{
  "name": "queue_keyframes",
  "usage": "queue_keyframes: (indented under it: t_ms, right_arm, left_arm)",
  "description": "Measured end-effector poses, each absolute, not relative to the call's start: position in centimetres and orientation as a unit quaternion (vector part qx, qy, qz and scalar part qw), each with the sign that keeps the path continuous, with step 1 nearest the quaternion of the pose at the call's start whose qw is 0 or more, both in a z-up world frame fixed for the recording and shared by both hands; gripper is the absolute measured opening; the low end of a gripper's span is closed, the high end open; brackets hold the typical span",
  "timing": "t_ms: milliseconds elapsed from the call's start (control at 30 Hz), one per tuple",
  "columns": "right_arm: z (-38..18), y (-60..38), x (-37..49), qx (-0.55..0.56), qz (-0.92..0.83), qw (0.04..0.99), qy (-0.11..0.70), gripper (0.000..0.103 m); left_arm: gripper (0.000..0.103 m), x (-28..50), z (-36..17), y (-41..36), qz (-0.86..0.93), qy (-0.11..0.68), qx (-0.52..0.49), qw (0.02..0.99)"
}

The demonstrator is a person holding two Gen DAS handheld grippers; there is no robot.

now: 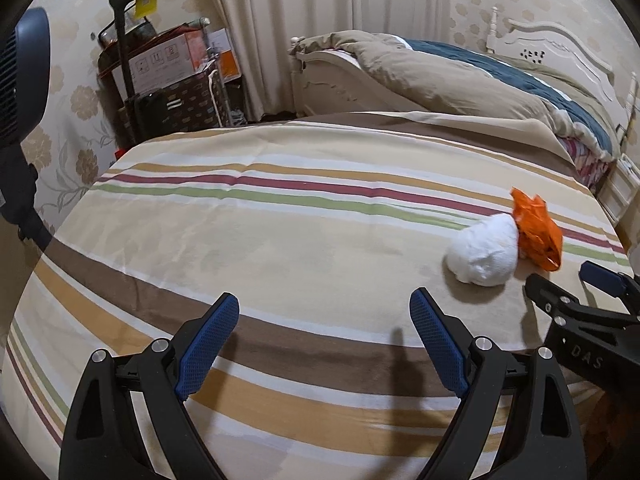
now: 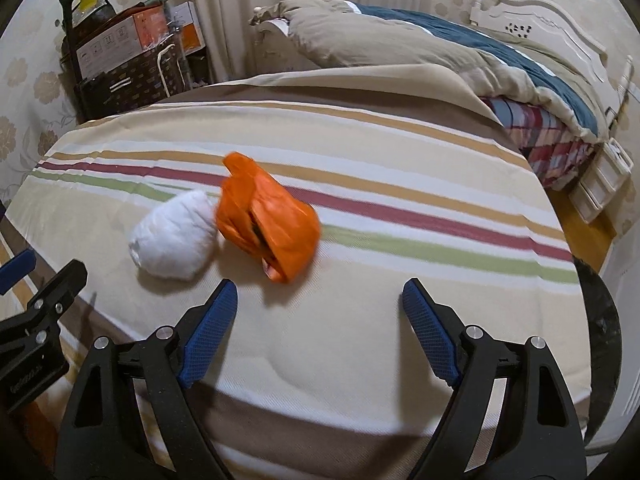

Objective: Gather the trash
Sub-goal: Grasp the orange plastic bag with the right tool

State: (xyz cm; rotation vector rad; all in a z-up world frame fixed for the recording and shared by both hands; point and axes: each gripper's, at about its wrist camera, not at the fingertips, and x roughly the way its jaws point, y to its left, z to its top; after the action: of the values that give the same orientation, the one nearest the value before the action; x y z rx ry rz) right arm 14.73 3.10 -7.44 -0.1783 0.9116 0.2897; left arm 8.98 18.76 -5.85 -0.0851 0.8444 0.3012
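A crumpled orange plastic bag (image 2: 268, 216) lies on the striped cotton sheet (image 2: 360, 184) of the bed, touching a soft white wad of tissue (image 2: 174, 236) that is rounded like a ball. A brown patterned basket (image 2: 132, 80) in the far corner holds cardboard boxes (image 2: 108, 46). The right gripper (image 2: 318, 312) tilts down over the sheet just short of the bag, its blue textured fingers (image 2: 210, 332) released wide with nothing between them. The left gripper (image 1: 326, 324) tilts down beside the wad, fingers (image 1: 206, 344) likewise spread and empty.
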Motion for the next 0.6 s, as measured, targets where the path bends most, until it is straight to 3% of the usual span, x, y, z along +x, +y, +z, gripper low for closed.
queue_keyframes:
  t_ms: [233, 600]
  right_arm:
    - [-7.4, 4.4, 15.9, -0.085, 0.141, 0.885, 0.436, 0.075]
    - [-7.2, 5.1, 16.7, -0.084, 0.142, 0.888, 0.428, 0.050]
  left_arm:
    - [0.087, 9.3, -5.9, 19.9, 0.147, 0.411, -0.055, 0.898]
    - [0.087, 10.5, -6.0, 20.6, 0.156, 0.412, -0.054, 0.896]
